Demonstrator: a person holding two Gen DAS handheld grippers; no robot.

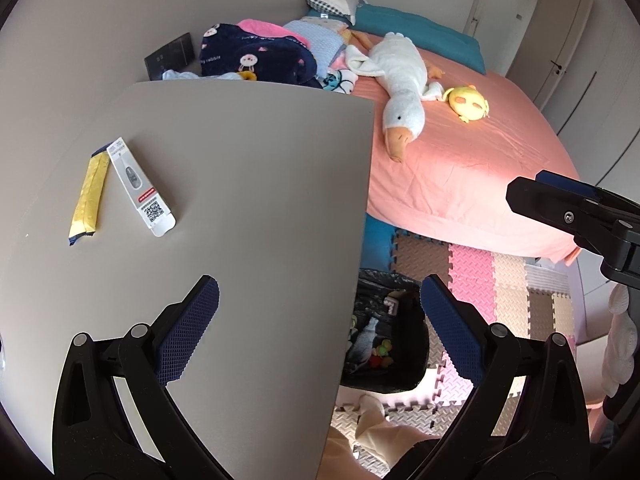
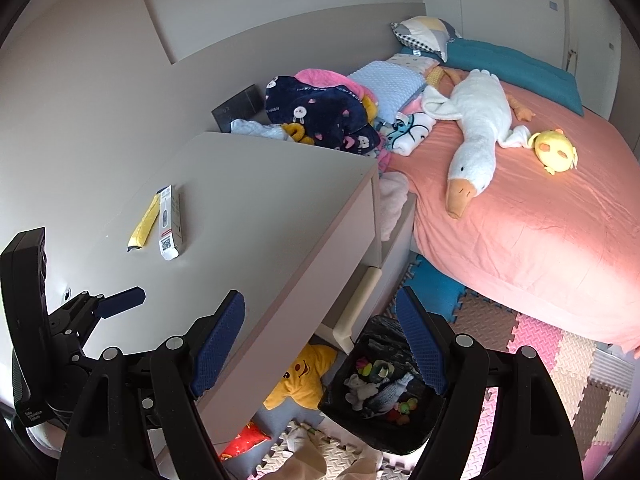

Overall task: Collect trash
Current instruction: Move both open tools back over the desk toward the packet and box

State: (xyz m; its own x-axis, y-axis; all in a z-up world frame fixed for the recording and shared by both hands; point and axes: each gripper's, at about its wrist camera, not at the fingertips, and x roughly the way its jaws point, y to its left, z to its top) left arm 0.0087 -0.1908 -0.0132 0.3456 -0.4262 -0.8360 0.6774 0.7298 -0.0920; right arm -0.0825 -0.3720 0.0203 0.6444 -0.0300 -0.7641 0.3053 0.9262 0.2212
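In the left wrist view, the left hand-held gripper [image 1: 320, 328] stands wide open and empty at the bottom of the frame. A yellow wrapper [image 1: 89, 197] and a white box [image 1: 140, 188] lie side by side on the table [image 1: 248, 184], up and to the left of it, well apart. The black-lined trash bin [image 1: 394, 360] sits on the floor between its fingers. The right hand-held gripper [image 2: 320, 340] is likewise wide open, holding nothing, above the bin.

white box [image 1: 138, 186]: QR code, red label unreadable | navy blanket [image 1: 256, 56]: "rabbit"
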